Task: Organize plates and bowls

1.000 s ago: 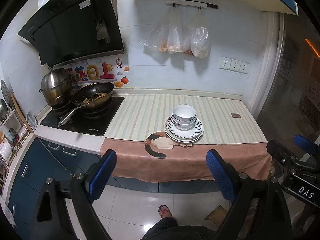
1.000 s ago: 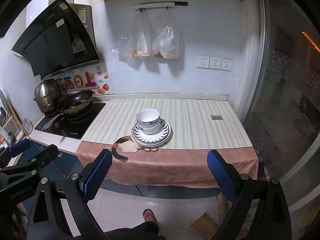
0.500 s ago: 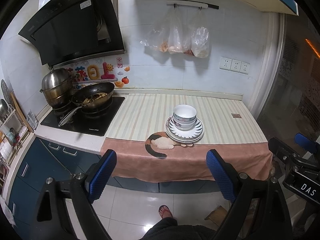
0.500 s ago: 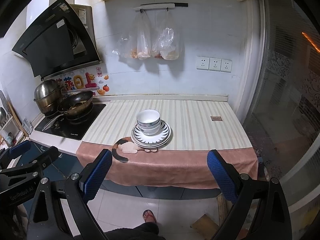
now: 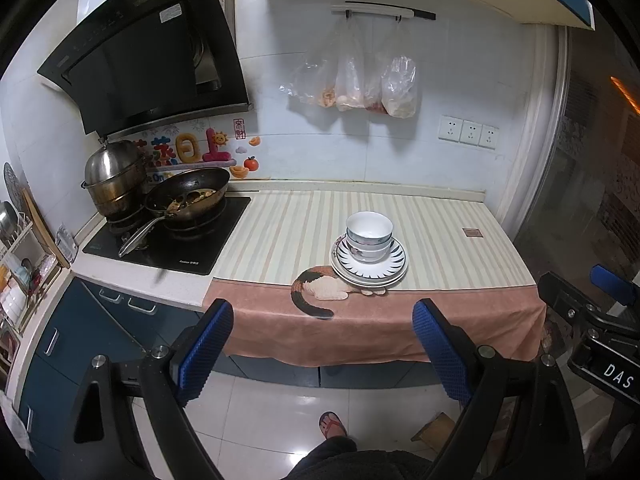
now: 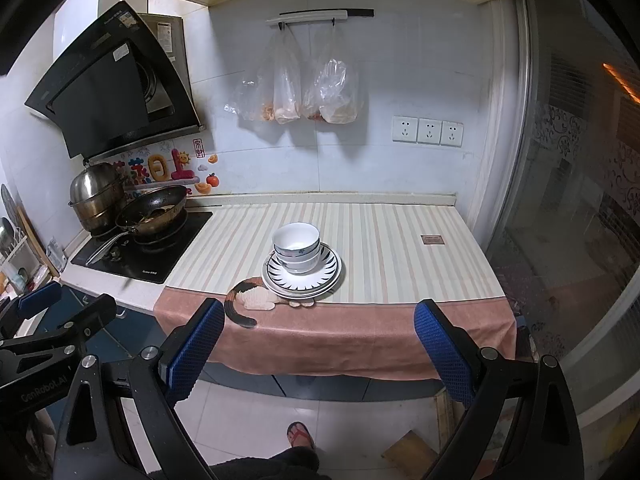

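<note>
Bowls (image 5: 368,236) sit nested in a stack on the plates (image 5: 370,266), near the front edge of the striped counter mat (image 5: 288,236), right where they were a second ago. Nothing on the counter has shifted. I'm holding my left gripper (image 5: 320,336) back from the counter, fingers spread wide and empty, same as before. My right gripper (image 6: 320,340) hovers alongside, also released with nothing between its blue pads (image 6: 440,354). Wok (image 5: 188,198) and steel pot (image 5: 114,178) remain on the stove at the left.
</note>
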